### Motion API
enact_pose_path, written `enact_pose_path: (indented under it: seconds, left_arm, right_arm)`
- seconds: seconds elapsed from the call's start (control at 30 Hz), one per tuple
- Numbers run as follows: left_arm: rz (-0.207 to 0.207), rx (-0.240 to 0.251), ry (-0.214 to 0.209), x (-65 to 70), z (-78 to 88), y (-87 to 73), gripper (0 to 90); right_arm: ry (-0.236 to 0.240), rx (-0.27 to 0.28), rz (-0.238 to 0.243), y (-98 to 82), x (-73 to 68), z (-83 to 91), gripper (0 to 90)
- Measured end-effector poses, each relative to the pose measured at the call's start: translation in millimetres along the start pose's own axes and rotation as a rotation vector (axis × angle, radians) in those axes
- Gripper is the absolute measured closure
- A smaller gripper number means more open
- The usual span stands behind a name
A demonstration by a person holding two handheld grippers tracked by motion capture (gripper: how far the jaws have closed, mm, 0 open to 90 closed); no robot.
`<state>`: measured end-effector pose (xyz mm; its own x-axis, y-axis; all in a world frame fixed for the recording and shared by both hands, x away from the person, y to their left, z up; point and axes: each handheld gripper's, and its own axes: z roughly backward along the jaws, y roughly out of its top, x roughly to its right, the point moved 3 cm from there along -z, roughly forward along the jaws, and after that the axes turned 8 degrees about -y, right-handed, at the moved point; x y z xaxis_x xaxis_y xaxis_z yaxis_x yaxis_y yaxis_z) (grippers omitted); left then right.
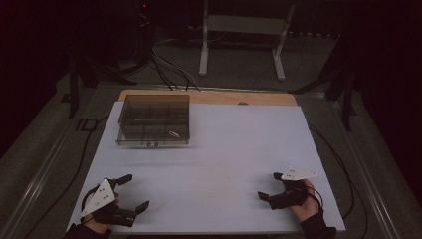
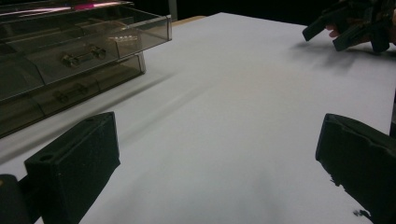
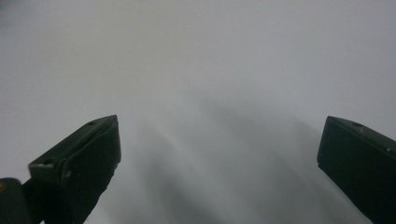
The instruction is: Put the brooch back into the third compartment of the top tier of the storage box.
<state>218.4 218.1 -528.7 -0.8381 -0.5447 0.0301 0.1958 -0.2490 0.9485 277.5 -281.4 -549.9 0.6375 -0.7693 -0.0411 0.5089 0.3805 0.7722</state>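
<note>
Both tongs rest gaping on the white desk (image 1: 219,149).
Left tongs (image 1: 133,192) and right tongs (image 1: 269,185) hold nothing; the smoky transparent plastic drawer box (image 1: 154,120) stands well apart.

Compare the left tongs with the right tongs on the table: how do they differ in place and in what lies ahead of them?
The left tongs sit at the near left of the white sheet, the right tongs at the near right. The left tongs face the clear drawer box; the right tongs face bare sheet. Both stand wide open and hold nothing.
</note>
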Motion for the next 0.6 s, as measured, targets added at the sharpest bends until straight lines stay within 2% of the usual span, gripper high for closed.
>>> enact_pose_path:
  seconds: [0.3, 0.6]
  left_arm:
    - [-0.006, -0.004, 0.000, 0.6, -1.1, 0.7, 0.6]
    - [-0.006, -0.006, 0.000, 1.0, -1.5, 0.3, 0.6]
  right_arm:
    - [-0.032, 0.017, -0.048, -9.2, 14.2, 8.6, 0.0]
    - [-0.018, 0.037, -0.041, -6.1, 11.7, 7.1, 0.0]
